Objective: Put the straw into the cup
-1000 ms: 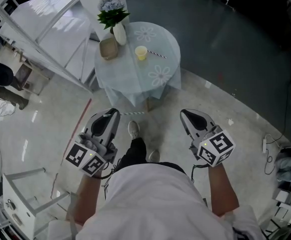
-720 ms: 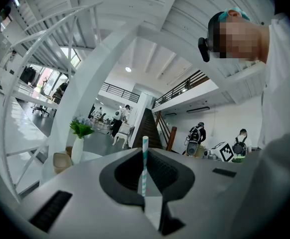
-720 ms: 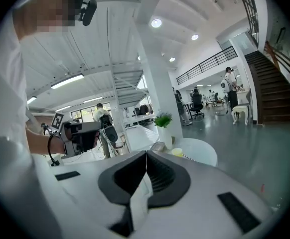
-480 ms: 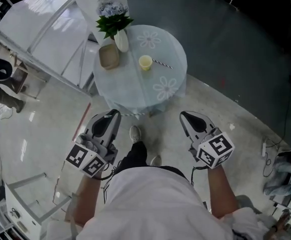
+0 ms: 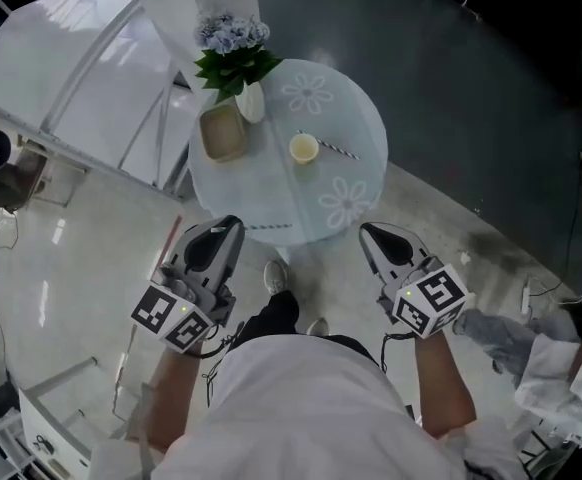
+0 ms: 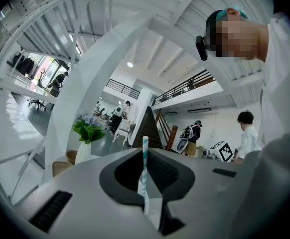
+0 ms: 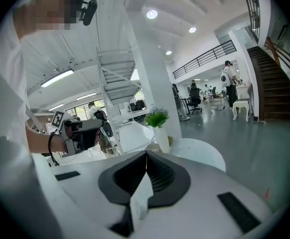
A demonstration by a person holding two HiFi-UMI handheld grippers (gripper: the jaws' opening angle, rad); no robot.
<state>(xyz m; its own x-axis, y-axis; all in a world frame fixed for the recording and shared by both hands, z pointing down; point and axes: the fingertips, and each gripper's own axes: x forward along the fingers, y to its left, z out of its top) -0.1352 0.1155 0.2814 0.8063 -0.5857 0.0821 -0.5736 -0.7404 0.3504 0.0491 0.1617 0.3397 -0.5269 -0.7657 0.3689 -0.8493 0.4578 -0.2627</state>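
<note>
A person standing just short of a round, cloth-covered tabletop (image 5: 356,108) is carrying a teal-and-white striped paper straw (image 6: 144,168) clamped between the closed jaws of the left hand-held gripper (image 5: 233,224). The straw is sticking out past the jaw tips, level with the tabletop's near edge. The right hand-held gripper (image 5: 366,230) is riding alongside, its jaws pressed together on nothing.

The yellow cup (image 5: 304,148) is standing open near the middle of the tabletop, well apart from both tools. A second straw (image 5: 339,150) is lying on the cloth just beside it. A white vase (image 5: 249,98) of greenery and a small brown dish (image 5: 221,133) are sitting to the cup's left.

The step in hand appears to be the approach. Doing it well likely means bringing the left tool over the cup and turning the wrist until the straw points down. The lower end should be inside the rim before the jaws ease off. The cup looks light and may tip if the straw nudges its wall, so the free right tool could be steadying it.
</note>
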